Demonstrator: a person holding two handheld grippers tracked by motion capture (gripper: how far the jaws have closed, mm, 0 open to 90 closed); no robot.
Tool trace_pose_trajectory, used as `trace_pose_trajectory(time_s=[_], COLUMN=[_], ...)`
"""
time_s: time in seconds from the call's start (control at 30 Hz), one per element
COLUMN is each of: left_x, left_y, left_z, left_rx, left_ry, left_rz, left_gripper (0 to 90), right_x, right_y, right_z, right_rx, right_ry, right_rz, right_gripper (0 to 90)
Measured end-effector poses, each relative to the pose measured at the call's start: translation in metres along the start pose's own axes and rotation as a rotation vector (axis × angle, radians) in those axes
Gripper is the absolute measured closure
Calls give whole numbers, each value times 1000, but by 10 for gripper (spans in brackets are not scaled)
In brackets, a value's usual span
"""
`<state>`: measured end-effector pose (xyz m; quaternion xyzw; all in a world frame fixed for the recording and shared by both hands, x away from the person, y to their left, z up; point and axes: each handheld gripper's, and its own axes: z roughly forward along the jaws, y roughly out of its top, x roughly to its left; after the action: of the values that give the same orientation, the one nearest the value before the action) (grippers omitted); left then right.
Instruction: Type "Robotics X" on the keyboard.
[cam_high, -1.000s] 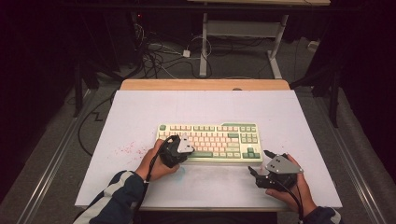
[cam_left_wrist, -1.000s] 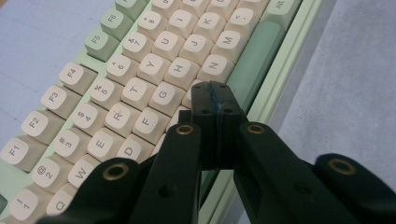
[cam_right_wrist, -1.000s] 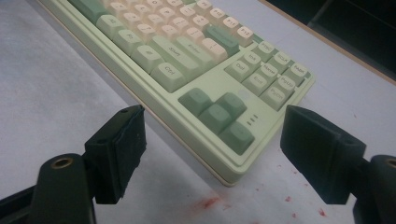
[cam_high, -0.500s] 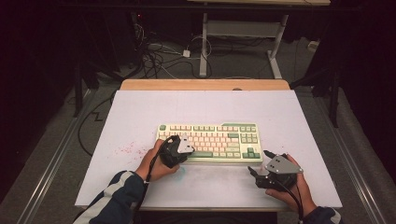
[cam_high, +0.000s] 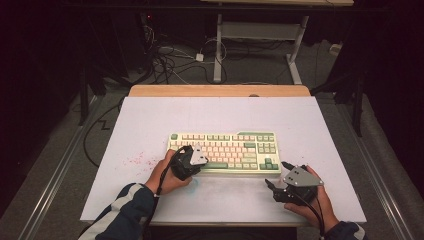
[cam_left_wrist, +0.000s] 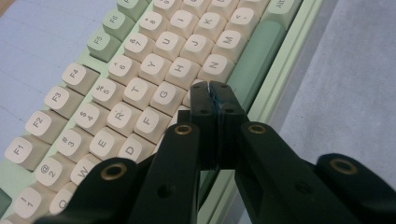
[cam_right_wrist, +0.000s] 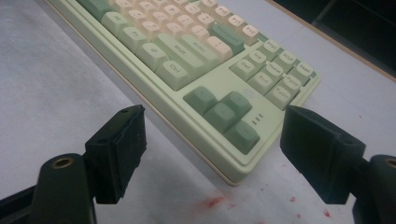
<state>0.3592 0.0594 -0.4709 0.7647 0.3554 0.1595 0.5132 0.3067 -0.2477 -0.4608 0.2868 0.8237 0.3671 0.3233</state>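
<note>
I am holding my left gripper (cam_high: 196, 159) over the lower left part of the green and cream mechanical keyboard (cam_high: 235, 145), which is lying across the middle of the white table (cam_high: 150, 125). Its two black jaws are pressed flat together with nothing between them, and in the left gripper view the joined tips (cam_left_wrist: 212, 100) are sitting down among the bottom letter row, just beside the N key (cam_left_wrist: 215, 65) and next to the green space bar (cam_left_wrist: 254, 58); whether they are pressing a key or only resting on it I cannot tell.

I am keeping my right gripper (cam_high: 276, 186) on the table near the keyboard's right front corner, apart from it. In the right gripper view its jaws are standing wide apart, with empty air between the pads (cam_right_wrist: 122, 151), and they are framing the corner of the keyboard (cam_right_wrist: 233, 158) where the dark green arrow keys (cam_right_wrist: 224, 114) are sitting. Small red specks (cam_right_wrist: 212, 201) are lying on the white surface just in front of that corner.
</note>
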Motion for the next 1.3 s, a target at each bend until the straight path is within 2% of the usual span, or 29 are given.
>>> trace_pose_trajectory(time_s=[0.1, 0.3, 0.5, 0.7, 0.77, 0.8, 0.87, 0.93, 0.97, 1.03, 1.1, 1.17, 1.3], left_x=[0, 0, 1, 5, 8, 10, 13, 17, 19, 23, 27, 31, 36], left_y=[-3, -2, 4, 7, 9, 9, 8, 7, 5, 3, 0, -2, -9], left_z=[2, 0, -8, -17, -21, -23, -27, -32, -35, -41, -48, -53, -65], left_rx=[14, 6, -30, -87, -117, -127, -155, -166, -175, -186, -197, -202, -217], left_ry=[3, 4, 2, 35, 40, 42, 69, 70, 86, 88, 90, 113, 131], left_rz=[8, 15, 19, 40, 12, 6, 14, -2, 2, -1, -10, -4, -31], left_gripper=[863, 857, 810, 623, 527, 460, 380, 293, 272, 230, 220, 206, 204], right_x=[0, 1, 0, 0, -1, -1, -1, -2, -2, -4, -4, -5, -6], right_y=[0, 0, 0, 0, 0, 0, 0, 0, 0, 0, 0, 0, 2], right_z=[0, 0, 0, -1, -1, -1, -1, -2, -2, -3, -3, -3, -7], right_rx=[2, 4, 3, 1, -1, -1, -1, -3, -4, -6, -6, -2, -23], right_ry=[2, 4, 3, 0, -1, -2, -4, -8, -10, -11, -12, -12, -4], right_rz=[0, -2, -1, 1, 2, 3, 6, 11, 11, 18, 20, 21, 30], right_gripper=[234, 235, 235, 235, 235, 235, 235, 235, 235, 235, 236, 244, 293])
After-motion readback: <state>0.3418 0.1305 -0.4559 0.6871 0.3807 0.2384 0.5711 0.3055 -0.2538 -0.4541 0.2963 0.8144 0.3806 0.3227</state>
